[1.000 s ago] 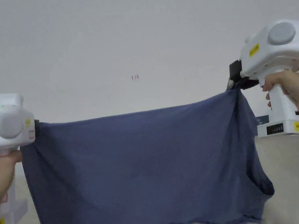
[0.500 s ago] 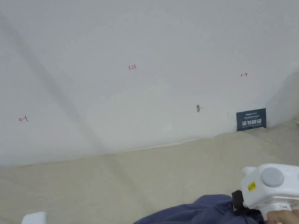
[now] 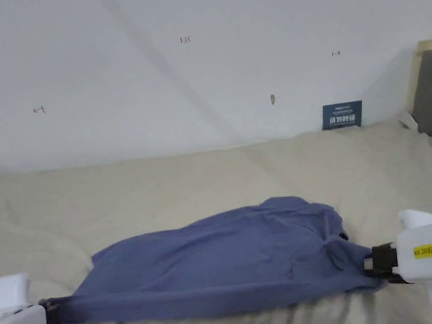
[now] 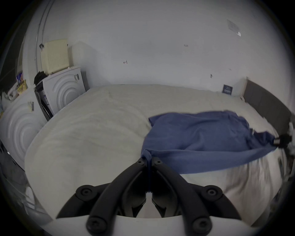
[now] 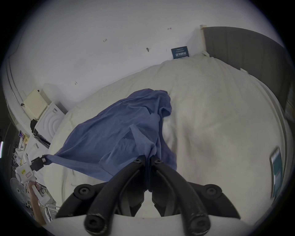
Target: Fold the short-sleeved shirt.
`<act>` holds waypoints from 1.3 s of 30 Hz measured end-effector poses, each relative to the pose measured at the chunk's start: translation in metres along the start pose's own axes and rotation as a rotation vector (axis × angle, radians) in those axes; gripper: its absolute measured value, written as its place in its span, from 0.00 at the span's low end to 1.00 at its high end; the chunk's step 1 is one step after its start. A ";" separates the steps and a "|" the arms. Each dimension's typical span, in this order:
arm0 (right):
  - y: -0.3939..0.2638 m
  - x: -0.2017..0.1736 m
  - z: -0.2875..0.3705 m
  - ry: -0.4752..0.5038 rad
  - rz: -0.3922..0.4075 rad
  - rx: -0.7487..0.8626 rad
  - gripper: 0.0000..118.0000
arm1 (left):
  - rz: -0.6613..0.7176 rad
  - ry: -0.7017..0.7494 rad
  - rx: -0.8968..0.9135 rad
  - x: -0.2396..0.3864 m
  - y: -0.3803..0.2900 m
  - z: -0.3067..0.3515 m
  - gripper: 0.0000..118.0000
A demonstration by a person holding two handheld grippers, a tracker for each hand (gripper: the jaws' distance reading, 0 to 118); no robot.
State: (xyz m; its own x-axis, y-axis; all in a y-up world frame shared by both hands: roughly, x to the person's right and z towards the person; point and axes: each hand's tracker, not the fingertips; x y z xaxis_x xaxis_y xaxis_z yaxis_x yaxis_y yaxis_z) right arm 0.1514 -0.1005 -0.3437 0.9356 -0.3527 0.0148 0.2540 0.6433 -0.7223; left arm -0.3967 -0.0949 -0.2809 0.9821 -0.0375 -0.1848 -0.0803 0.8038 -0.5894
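Blue shirt (image 3: 230, 260) spread on cream bed (image 3: 165, 189), near edge pulled taut between left tool (image 3: 50, 316) and right tool (image 3: 370, 263), both clamped on corners.

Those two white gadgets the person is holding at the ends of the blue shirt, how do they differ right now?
The left gripper sits at the lower left corner of the head view, while the right gripper is a bit higher at the right edge. The left grips a thin, taut strip of the blue shirt; the right holds a thicker bunched corner. A fingertip shows under the right one. Both have jaws closed on the cloth, stretching its near edge over the bed.
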 end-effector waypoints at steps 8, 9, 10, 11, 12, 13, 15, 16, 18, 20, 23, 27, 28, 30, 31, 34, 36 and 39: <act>-0.115 0.013 0.089 -0.026 0.027 0.001 0.04 | -0.018 0.018 -0.030 -0.017 -0.094 0.090 0.03; -0.124 0.020 0.096 -0.023 0.024 0.003 0.04 | -0.013 0.020 -0.031 -0.019 -0.104 0.099 0.03; -0.134 0.022 0.104 -0.021 0.021 0.005 0.04 | -0.006 0.010 -0.031 -0.022 -0.112 0.107 0.03; -0.142 0.022 0.110 -0.026 0.020 0.007 0.04 | 0.012 0.003 -0.029 -0.024 -0.120 0.112 0.03; -0.151 0.025 0.114 -0.035 0.031 0.012 0.04 | 0.013 -0.003 -0.032 -0.024 -0.127 0.116 0.03; -0.157 0.026 0.115 -0.041 0.033 0.011 0.04 | 0.018 -0.004 -0.033 -0.024 -0.131 0.118 0.03; -0.169 0.026 0.116 -0.050 0.039 -0.007 0.04 | 0.024 -0.002 -0.041 -0.020 -0.140 0.122 0.03; -0.173 0.028 0.115 -0.045 0.036 -0.011 0.04 | 0.021 0.003 -0.043 -0.017 -0.144 0.123 0.03; -0.180 0.030 0.113 -0.050 0.037 -0.015 0.04 | -0.003 0.006 -0.046 -0.018 -0.154 0.120 0.03; -0.183 0.032 0.108 -0.059 0.036 -0.013 0.05 | -0.004 -0.009 -0.056 -0.021 -0.162 0.115 0.03; -0.181 0.038 0.099 -0.058 0.018 -0.031 0.45 | -0.004 -0.009 -0.072 -0.023 -0.165 0.109 0.29; -0.188 0.036 0.108 -0.094 0.075 0.037 0.79 | 0.020 -0.032 -0.064 -0.026 -0.161 0.114 0.73; -0.189 0.034 0.113 -0.078 0.095 0.055 0.82 | 0.032 -0.050 -0.050 -0.027 -0.159 0.118 0.86; -0.194 0.029 0.126 -0.060 0.104 0.080 0.82 | 0.079 -0.091 -0.016 -0.028 -0.153 0.129 0.87; -0.196 0.026 0.133 -0.055 0.114 0.102 0.82 | 0.073 -0.093 -0.016 -0.027 -0.152 0.135 0.87; -0.207 0.014 0.157 -0.025 0.137 0.197 0.78 | 0.033 -0.091 0.034 -0.019 -0.156 0.155 0.87; -0.219 0.008 0.170 -0.037 0.161 0.261 0.53 | 0.027 -0.099 0.042 -0.012 -0.164 0.169 0.80; -0.230 -0.005 0.169 -0.053 0.155 0.262 0.02 | -0.016 -0.132 0.027 0.001 -0.178 0.177 0.18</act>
State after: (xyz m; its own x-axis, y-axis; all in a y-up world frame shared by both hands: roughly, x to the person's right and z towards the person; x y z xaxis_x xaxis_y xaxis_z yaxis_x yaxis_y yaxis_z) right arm 0.1299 -0.1324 -0.0607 0.9778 -0.2056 -0.0407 0.1556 0.8421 -0.5163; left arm -0.3515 -0.1331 -0.0372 0.9972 0.0266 -0.0694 -0.0615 0.8197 -0.5694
